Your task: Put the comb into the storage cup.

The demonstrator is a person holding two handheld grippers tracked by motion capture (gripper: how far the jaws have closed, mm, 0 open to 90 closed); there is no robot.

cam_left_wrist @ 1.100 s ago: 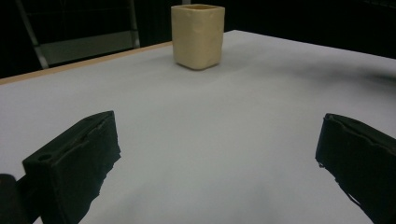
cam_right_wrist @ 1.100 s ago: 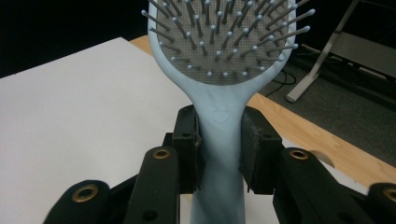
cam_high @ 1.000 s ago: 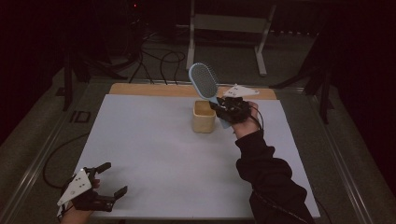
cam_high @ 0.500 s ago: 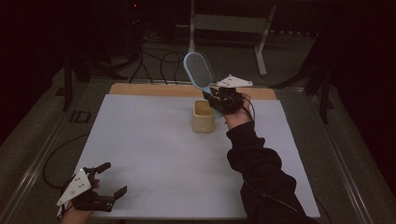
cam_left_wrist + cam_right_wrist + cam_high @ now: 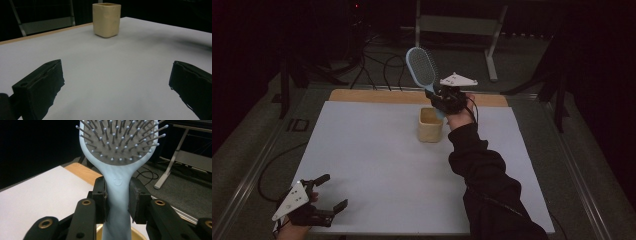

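Right hand-held gripper [image 5: 443,96] is clamped on the neck of the light blue hairbrush [image 5: 421,66], both pads pressing the handle just below the bristle pad, as the right gripper view shows [image 5: 117,195]. In the high view the brush stands raised and tilted, head up and away from the person, with its handle end above the open beige cup [image 5: 430,125] that sits on the white tabletop [image 5: 377,160] near the far edge. Left hand-held gripper [image 5: 324,195] rests at the near left corner, jaws spread wide with nothing between them, well apart from the cup.

Procedure, as judged from this position: the step in hand appears to be seating the brush handle-first in the cup or lifting it clear. Keep the handle centred over the cup mouth, hold the brush close to upright, and move vertically so the handle does not catch the rim and tip the light cup. Maintain the clamp until the handle is fully seated or fully clear.

Markings: a small moulded face-like emblem sits on the handle neck [image 5: 117,181]; no readable brand name or text is visible.
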